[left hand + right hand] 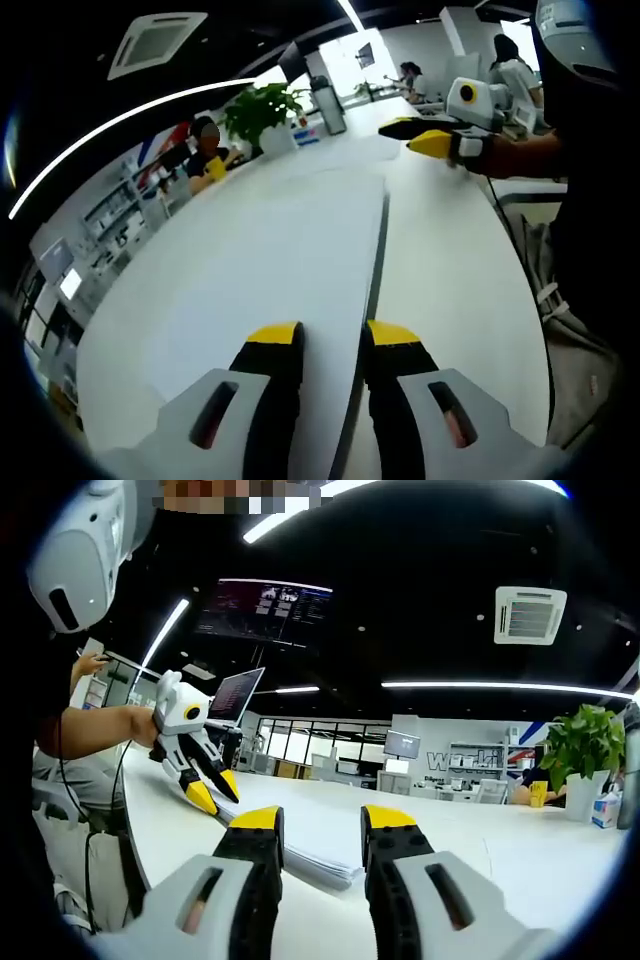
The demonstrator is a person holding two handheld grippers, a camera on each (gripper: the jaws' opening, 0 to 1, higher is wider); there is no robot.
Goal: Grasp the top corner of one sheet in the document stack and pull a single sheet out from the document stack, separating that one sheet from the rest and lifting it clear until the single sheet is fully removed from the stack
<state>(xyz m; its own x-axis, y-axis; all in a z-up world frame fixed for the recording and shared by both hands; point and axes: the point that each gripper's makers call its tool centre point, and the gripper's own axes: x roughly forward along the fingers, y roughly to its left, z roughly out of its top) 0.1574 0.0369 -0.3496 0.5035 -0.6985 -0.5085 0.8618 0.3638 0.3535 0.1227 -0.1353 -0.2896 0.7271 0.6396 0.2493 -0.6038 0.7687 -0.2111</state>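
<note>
A thick stack of white sheets (290, 250) lies on the white table (450, 260), its dark right edge running away from me. My left gripper (334, 334) is open, low over the stack's near end, with that edge passing between the jaws. My right gripper (415, 135), held in a hand, hovers near the stack's far end. In the right gripper view the stack (320, 852) shows its layered corner just beyond my open right gripper (323, 818), which holds nothing. At the far end of the stack the left gripper (214, 790) points down onto the paper, fingers apart.
A potted plant (262, 110) stands at the table's far end, also visible as the plant (583, 742). A seated person (205, 150) is behind it. A laptop (235, 695) stands beyond the left gripper. The table edge (530, 300) curves close to the operator's body.
</note>
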